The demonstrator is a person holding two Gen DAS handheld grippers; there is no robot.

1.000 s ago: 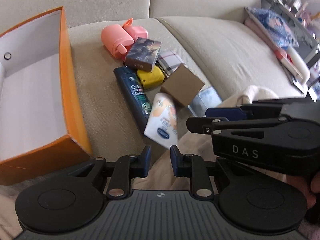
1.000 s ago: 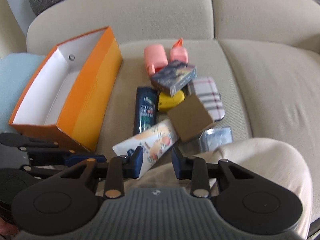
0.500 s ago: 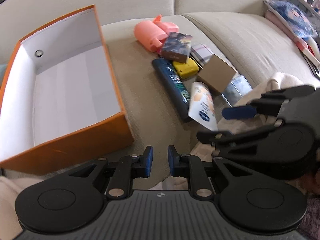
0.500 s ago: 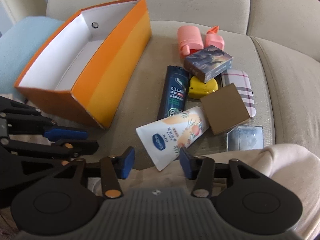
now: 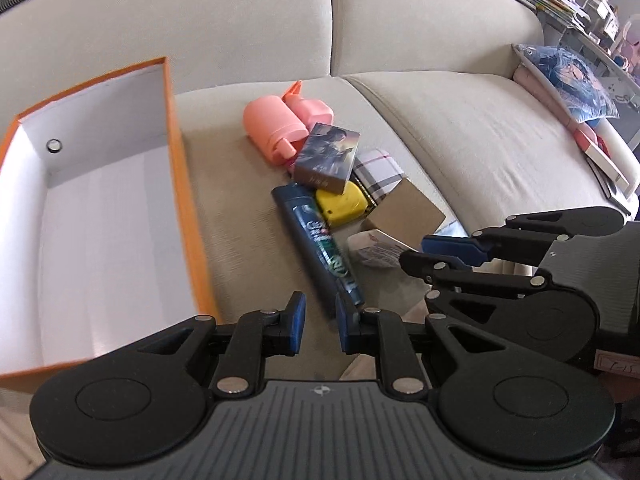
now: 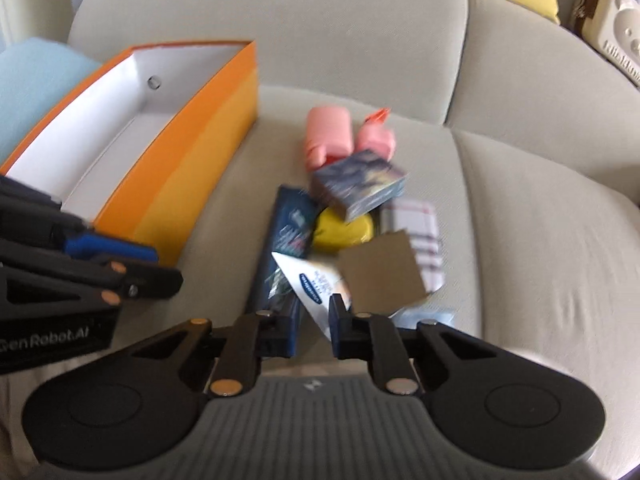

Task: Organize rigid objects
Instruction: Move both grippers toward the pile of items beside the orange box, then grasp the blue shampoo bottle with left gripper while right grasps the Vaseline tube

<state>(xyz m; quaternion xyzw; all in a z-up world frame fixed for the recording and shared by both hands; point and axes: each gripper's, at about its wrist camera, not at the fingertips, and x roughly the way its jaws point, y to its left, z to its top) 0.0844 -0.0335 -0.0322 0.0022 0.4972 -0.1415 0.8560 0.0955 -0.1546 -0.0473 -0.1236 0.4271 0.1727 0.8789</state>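
Observation:
A white lotion tube [image 6: 310, 280] lies at the near end of a pile on the beige sofa seat. My right gripper [image 6: 314, 326] is over it. Its jaws are closing, and the tube's near end is pinched between them. In the left wrist view the tube [image 5: 374, 248] sticks out from the right gripper [image 5: 440, 254]. My left gripper [image 5: 320, 320] hovers nearer, almost closed, with nothing between its pads. The pile holds a dark shampoo bottle [image 5: 320, 244], a yellow case [image 5: 340, 204], a picture box [image 5: 328, 156], pink bottles [image 5: 272, 124], a plaid case [image 5: 378, 166] and a brown box [image 5: 404, 212].
An empty orange box [image 5: 188, 208] with a white inside stands left of the pile, open at the top. A light blue towel [image 6: 36, 80] lies beyond it. A clear packet [image 6: 424, 316] sits by the brown box. Books and clutter [image 5: 568, 76] crowd the sofa's right end.
The right gripper's jaws went from wide apart to closed around the tube's near end, and the tube tilted. The left gripper's view swung from the box toward the pile.

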